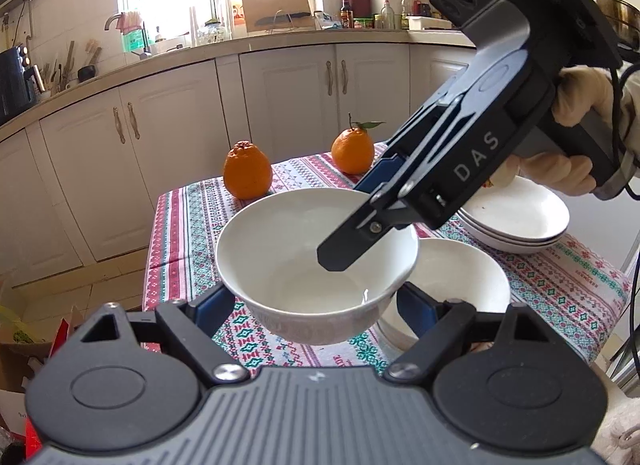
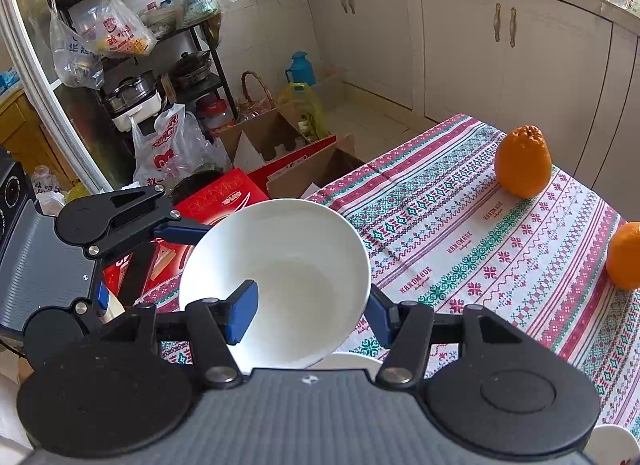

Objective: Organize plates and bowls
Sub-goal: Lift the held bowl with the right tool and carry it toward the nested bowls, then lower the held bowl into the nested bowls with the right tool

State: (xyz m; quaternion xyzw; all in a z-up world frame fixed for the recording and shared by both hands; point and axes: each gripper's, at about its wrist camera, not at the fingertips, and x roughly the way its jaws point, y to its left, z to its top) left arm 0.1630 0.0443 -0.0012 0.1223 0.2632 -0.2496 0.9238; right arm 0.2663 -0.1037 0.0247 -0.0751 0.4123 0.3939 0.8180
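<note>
Two bowls [image 1: 316,265], two oranges [image 1: 247,171], plate stack [image 1: 516,225] at 3 o'clock, partly hidden. Right tongs [image 2: 308,313] pinch bowl rim; left tongs [image 1: 316,305] grip bowl sides.

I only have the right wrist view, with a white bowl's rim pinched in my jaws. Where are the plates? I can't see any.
Observer: The left wrist view shows a stack of plates on the tablecloth, partly hidden behind the right gripper.
Operator: Is there another bowl on the table?
Observer: Yes, a second bowl stands on the cloth, just beyond and below the lifted bowl.
Operator: Is the left gripper on my bowl as well?
Observer: Yes. The left gripper has its jaws around the lifted bowl, one pad against each side.
</note>
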